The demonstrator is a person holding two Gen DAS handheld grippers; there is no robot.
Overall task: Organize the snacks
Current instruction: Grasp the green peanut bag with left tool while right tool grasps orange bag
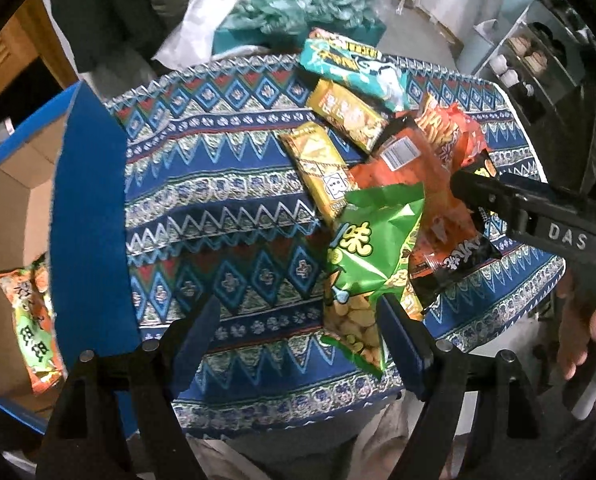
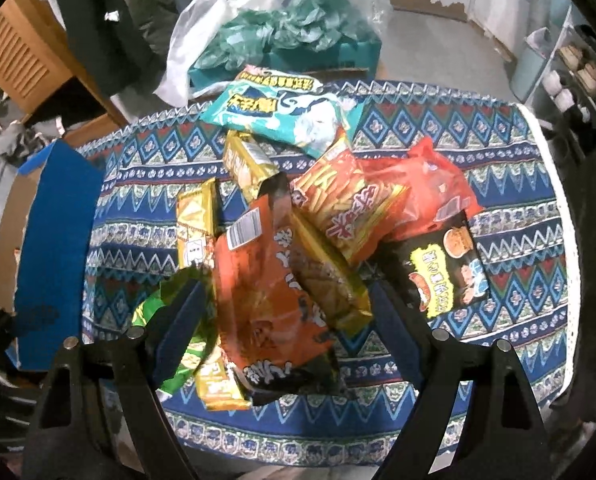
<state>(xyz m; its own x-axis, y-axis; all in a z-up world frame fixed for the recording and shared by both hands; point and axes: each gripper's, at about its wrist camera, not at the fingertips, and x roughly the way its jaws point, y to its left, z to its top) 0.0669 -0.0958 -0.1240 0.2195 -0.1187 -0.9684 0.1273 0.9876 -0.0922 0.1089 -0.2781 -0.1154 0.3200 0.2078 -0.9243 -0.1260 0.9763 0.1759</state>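
Observation:
A pile of snack bags lies on a table with a patterned blue cloth. My left gripper hangs open over the cloth, and a green bag lies by its right finger. My right gripper is open, its pads either side of an orange bag without pressing it. Its black finger reaches over the pile from the right in the left wrist view. Around lie a teal bag, two yellow bars, a red-orange stick-snack bag and a black packet.
A cardboard box with blue flaps stands left of the table, with one orange-green snack bag inside. Behind the table are a teal box of crumpled plastic and a white plastic bag. A shelf with cups stands at right.

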